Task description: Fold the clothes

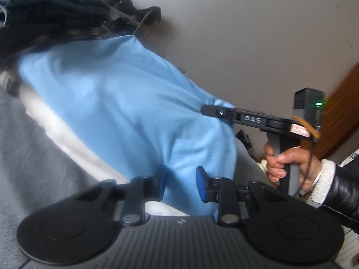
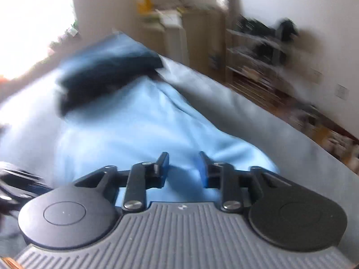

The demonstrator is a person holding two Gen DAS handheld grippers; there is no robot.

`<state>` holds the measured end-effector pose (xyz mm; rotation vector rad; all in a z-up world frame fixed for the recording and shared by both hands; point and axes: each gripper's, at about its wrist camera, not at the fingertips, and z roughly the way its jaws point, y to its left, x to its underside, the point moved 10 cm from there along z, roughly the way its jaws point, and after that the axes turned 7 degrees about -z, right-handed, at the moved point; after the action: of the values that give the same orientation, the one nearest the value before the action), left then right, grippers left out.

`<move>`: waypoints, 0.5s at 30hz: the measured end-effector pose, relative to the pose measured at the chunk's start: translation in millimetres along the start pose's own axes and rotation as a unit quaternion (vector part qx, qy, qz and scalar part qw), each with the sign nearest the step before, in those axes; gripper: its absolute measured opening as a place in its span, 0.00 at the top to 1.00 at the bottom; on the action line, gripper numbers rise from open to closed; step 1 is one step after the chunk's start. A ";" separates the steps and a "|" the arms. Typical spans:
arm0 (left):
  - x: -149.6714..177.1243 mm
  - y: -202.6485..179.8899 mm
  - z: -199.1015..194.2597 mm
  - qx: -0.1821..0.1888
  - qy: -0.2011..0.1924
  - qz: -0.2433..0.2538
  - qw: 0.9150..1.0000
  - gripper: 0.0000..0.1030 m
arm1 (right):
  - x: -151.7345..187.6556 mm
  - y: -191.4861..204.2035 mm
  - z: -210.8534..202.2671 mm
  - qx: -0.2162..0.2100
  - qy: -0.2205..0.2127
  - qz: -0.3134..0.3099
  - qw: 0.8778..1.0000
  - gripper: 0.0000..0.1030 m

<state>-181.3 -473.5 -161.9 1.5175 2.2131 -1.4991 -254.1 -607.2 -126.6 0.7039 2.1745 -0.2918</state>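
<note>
A light blue fleece garment (image 1: 125, 103) lies spread on a grey bed cover (image 1: 33, 148). My left gripper (image 1: 180, 183) has its blue pads apart with the garment's near edge between them; the cloth does not look pinched. My right gripper (image 1: 207, 110) shows from the side in the left wrist view, its tip at the garment's right edge. In the right wrist view the right gripper (image 2: 184, 168) is open over the same blue garment (image 2: 139, 125), the image blurred by motion.
A stack of dark folded clothes (image 1: 51, 9) lies beyond the garment, also in the right wrist view (image 2: 105, 74). A white cloth strip (image 1: 67, 134) lies under the garment's left side. Shelves (image 2: 264, 60) and a cabinet (image 2: 197, 35) stand against the far wall.
</note>
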 end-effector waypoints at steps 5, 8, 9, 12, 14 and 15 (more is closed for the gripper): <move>-3.5 -0.2 0.6 -0.003 0.006 0.004 1.000 0.66 | -25.0 -1.7 -7.3 0.003 -0.029 0.015 0.999 0.85; -4.0 -2.0 4.8 -0.001 0.004 0.011 1.000 0.60 | -46.5 31.4 13.1 -0.048 -0.021 -0.035 0.998 0.87; -3.2 -3.0 5.8 -0.001 0.004 0.016 1.000 0.60 | -47.3 28.7 25.2 -0.037 -0.009 -0.041 0.998 0.88; 2.4 -6.3 1.8 0.002 0.002 0.023 1.000 0.60 | -49.5 19.5 61.2 -0.002 0.028 -0.060 0.998 0.89; 2.2 -3.4 2.3 0.004 0.003 0.015 1.000 0.60 | -57.5 -5.6 70.5 0.038 0.029 -0.020 0.999 0.87; 1.7 -3.3 2.9 0.005 0.003 0.014 1.000 0.60 | -64.2 -10.1 70.6 0.050 0.023 -0.008 0.998 0.87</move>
<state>-185.8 -474.6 -162.1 1.5528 2.1810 -1.5013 -182.0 -670.4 -123.1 0.7557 2.2222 -0.3976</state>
